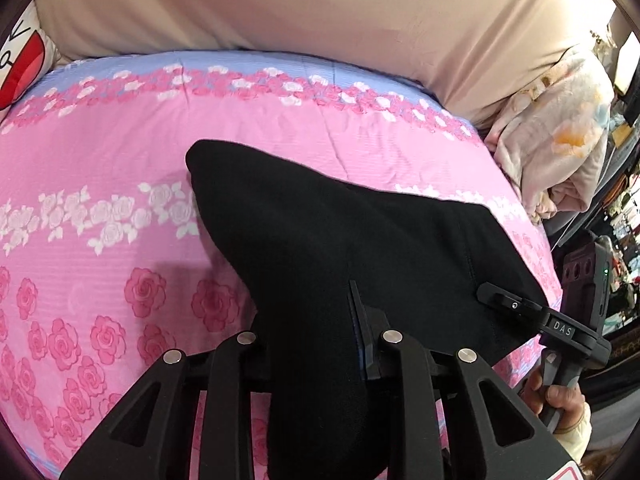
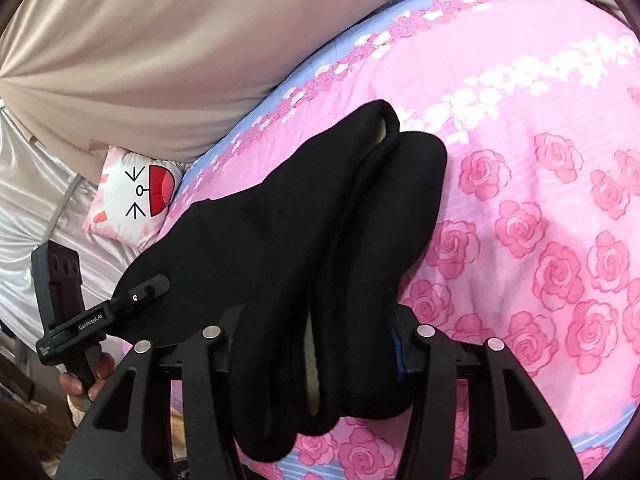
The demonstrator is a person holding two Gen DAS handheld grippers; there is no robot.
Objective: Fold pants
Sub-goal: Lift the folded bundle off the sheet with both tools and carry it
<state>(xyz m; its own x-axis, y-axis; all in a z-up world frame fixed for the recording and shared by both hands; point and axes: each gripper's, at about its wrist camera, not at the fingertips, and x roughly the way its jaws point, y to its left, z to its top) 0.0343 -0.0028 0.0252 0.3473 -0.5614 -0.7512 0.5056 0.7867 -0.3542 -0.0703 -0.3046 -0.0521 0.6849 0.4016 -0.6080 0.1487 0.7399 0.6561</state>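
Two grippers hold one pair of black pants (image 1: 320,240) above a pink rose-print bedspread (image 1: 100,200); the left gripper (image 1: 316,344) has its fingers closed on a bunch of the dark cloth, which passes between them and hangs down over the gripper body; the right gripper (image 2: 316,344) likewise pinches a thick roll of the fabric, with several layers stacked between its fingers and a pale lining showing inside the fold. The pants hang lifted between the two tools, their far end drooping toward the bedspread, though whether it touches cannot be told. Judging by the doubled layers in the right wrist view, the legs look already brought together lengthwise; what seems left is to lay the garment flat, fold it across, and smooth it, so the task reads as roughly midway, not near done. Counted: one pair of pants; two grippers, each also seen from the other's camera with a bare hand (image 1: 560,400) on its handle; one cushion (image 2: 136,196) with a cartoon face near the head of the bed; one beige drape (image 1: 320,4) behind; one crumpled pale floral blanket (image 1: 560,132) at the bed's edge.
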